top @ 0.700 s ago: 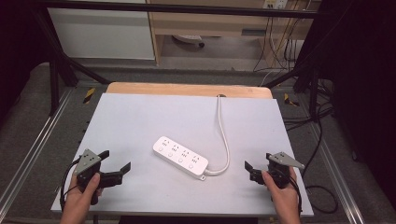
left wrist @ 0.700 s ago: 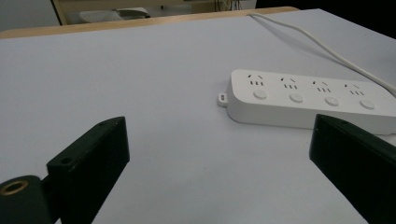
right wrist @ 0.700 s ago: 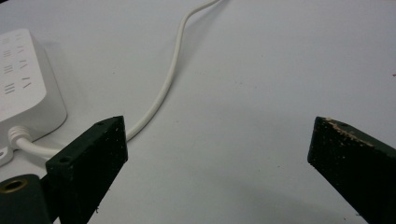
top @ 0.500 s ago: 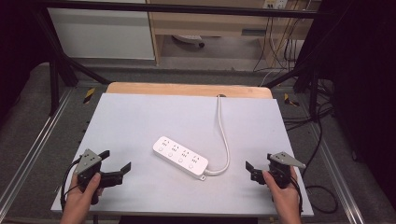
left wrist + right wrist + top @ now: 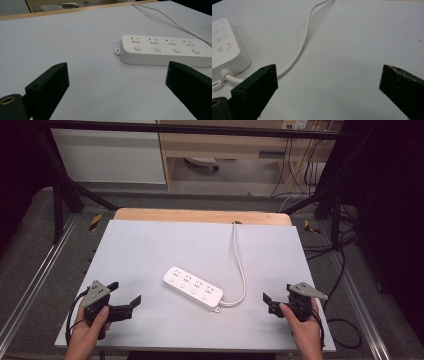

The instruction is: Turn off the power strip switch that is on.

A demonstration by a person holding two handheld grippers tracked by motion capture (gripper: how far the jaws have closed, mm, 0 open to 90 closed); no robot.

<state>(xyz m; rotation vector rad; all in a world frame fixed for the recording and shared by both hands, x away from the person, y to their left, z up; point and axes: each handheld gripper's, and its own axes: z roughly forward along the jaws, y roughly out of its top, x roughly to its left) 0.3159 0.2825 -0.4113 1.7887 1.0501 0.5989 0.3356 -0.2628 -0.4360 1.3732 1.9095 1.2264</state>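
A white power strip [image 5: 193, 288] lies flat in the middle of the grey surface [image 5: 150, 245]. It has four sets of plug holes and four round buttons on top. Its white cord [image 5: 239, 265] comes out of the right end, bends round, and runs to the far edge of the surface.

The left hand-held gripper [image 5: 122, 301] is at the near left corner, with a hand [image 5: 92, 327] around it. Its two black jaws stand wide apart and hold nothing. In the left gripper view the power strip [image 5: 162, 50] lies a little way beyond the jaws, not touching them.

The right hand-held gripper [image 5: 270, 302] is at the near right corner, in the other hand [image 5: 302, 330]. Its jaws are wide apart too, with nothing between them. In the right gripper view the cord [image 5: 299, 50] runs past the left jaw, and the end of the power strip [image 5: 225, 47] is just beside it.
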